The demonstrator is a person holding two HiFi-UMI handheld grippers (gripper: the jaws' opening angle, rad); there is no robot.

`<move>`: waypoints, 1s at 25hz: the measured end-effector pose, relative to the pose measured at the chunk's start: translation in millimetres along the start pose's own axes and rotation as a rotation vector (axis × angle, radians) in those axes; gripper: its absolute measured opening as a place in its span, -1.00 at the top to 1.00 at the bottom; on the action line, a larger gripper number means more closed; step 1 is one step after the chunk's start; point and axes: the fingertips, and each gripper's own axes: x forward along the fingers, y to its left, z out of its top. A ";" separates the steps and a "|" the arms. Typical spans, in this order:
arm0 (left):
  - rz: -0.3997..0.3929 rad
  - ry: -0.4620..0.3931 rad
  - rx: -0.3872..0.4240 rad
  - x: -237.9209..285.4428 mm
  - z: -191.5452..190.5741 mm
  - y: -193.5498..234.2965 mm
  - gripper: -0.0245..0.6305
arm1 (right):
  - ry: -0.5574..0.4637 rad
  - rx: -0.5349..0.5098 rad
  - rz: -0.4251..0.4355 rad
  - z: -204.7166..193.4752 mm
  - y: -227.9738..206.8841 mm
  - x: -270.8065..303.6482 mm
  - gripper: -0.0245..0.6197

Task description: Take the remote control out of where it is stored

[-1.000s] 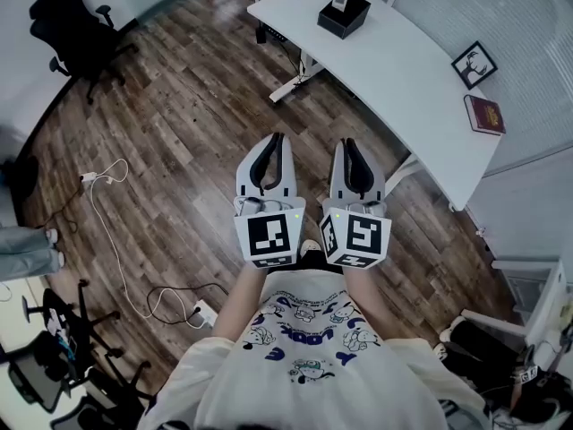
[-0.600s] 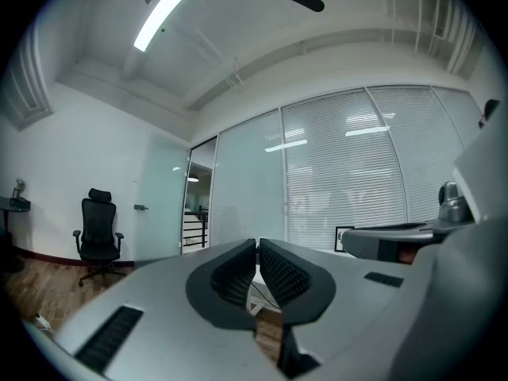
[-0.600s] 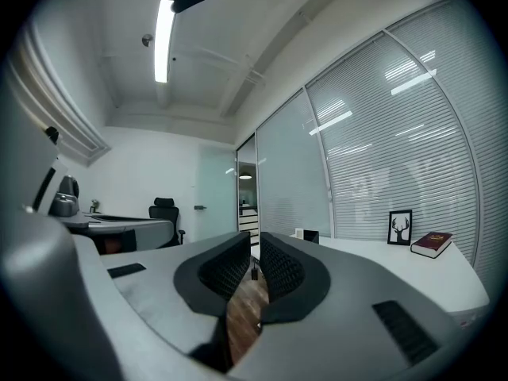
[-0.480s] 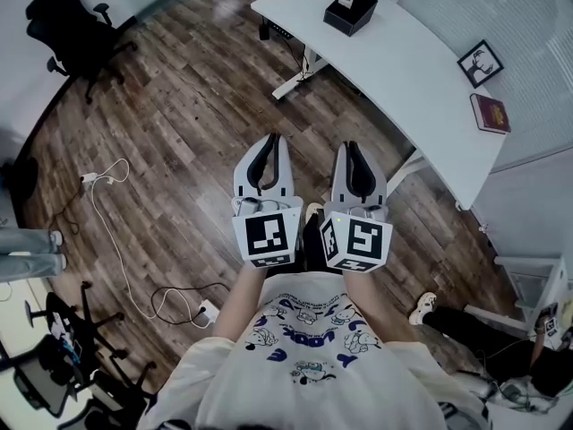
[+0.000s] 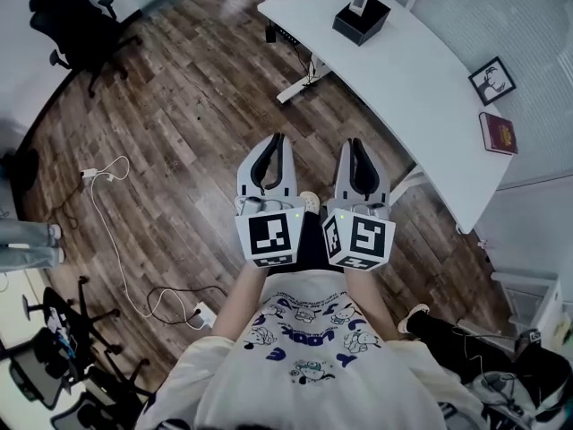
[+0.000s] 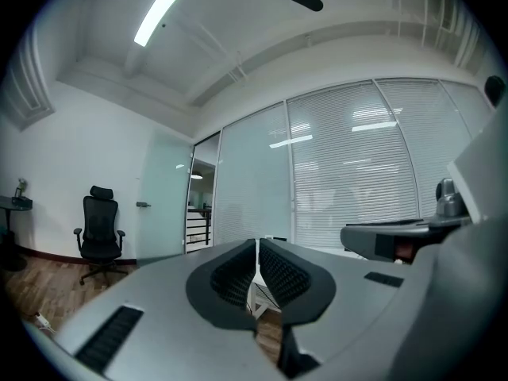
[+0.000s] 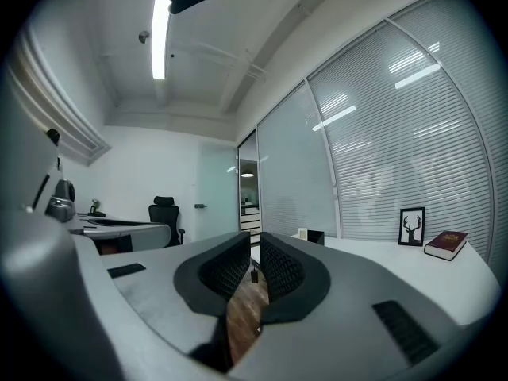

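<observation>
A black open box point(image 5: 362, 18) stands on the far end of the white desk point(image 5: 421, 88). A small pale thing point(image 5: 359, 4) sticks up out of it, too small to tell whether it is the remote control. The right gripper view shows the same box point(image 7: 316, 236) ahead on the desk. I hold both grippers level, side by side at chest height over the wooden floor, well short of the desk. My left gripper point(image 5: 277, 139) is shut and holds nothing. My right gripper point(image 5: 352, 143) has its fingers together at the tips, with nothing in them.
A framed deer picture point(image 5: 491, 80) and a red book point(image 5: 499, 133) lie on the desk's near end. A black office chair point(image 5: 76, 21) stands at the far left. A white cable point(image 5: 107, 231) and a power strip point(image 5: 202, 313) lie on the floor at left.
The person has stepped forward; a foot now shows between the grippers. The desk and box have shifted slightly right in the head view. Both grippers stay side by side and shut.
</observation>
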 end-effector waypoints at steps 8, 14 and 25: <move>0.021 0.007 0.005 82.7 -0.8 2.0 0.84 | 0.010 0.005 0.038 -0.6 -26.1 80.0 0.75; 0.038 0.011 0.007 147.6 6.4 2.0 0.84 | 0.011 0.010 0.059 8.3 -54.6 142.8 0.75; 0.037 0.010 0.008 239.6 11.2 -14.2 0.84 | 0.015 0.020 0.077 12.6 -104.6 219.1 0.75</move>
